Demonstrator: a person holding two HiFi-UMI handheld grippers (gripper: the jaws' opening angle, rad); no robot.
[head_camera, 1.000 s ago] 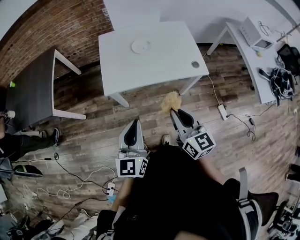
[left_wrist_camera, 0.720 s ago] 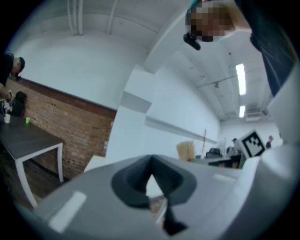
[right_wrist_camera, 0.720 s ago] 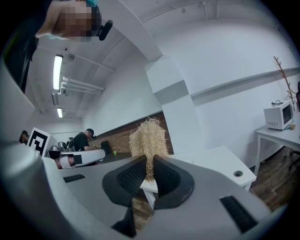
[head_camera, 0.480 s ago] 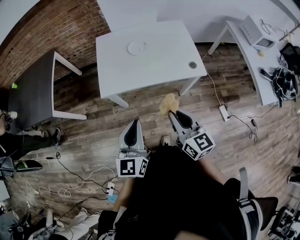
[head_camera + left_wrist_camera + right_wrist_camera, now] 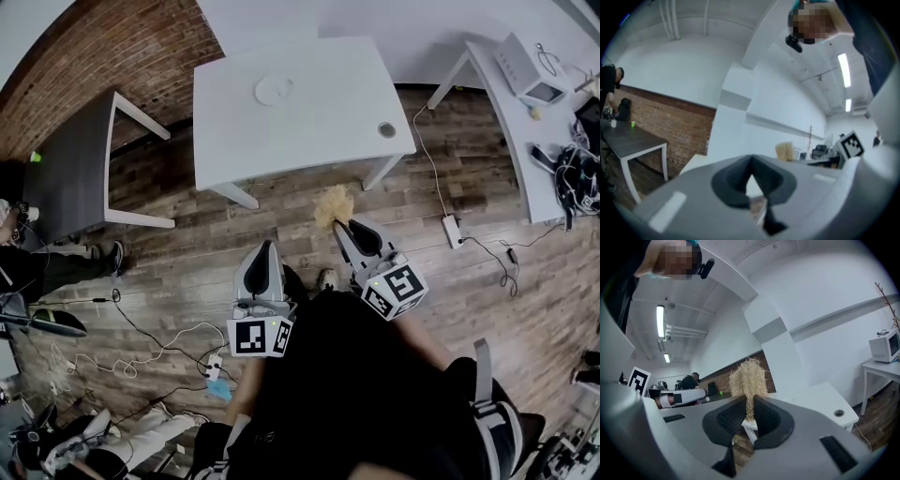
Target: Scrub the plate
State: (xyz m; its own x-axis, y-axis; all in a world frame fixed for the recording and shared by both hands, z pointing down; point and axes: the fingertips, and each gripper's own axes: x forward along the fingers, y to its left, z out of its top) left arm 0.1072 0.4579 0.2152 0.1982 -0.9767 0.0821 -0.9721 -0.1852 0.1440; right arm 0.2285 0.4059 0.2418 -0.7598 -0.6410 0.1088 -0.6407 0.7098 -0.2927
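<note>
A round white plate (image 5: 275, 90) lies on the far part of a white table (image 5: 319, 131), well ahead of both grippers. My right gripper (image 5: 343, 226) is shut on a tuft of pale straw-like scrubber (image 5: 332, 205), held over the wooden floor just short of the table's near edge. In the right gripper view the scrubber (image 5: 748, 377) sticks up from the closed jaws (image 5: 750, 404). My left gripper (image 5: 264, 247) is shut with nothing in it, beside the right one; its jaws meet (image 5: 751, 160) in the left gripper view.
A dark table (image 5: 66, 178) stands at the left, with a person (image 5: 37, 272) near it. A long white bench (image 5: 530, 122) with a microwave (image 5: 528, 67) runs along the right. Cables and a power strip (image 5: 451, 230) lie on the floor. The table has a grommet hole (image 5: 386, 129).
The view has drifted slightly, so the table sits a little lower and nearer. Both grippers keep the same pose, the right one still holding the scrubber.
</note>
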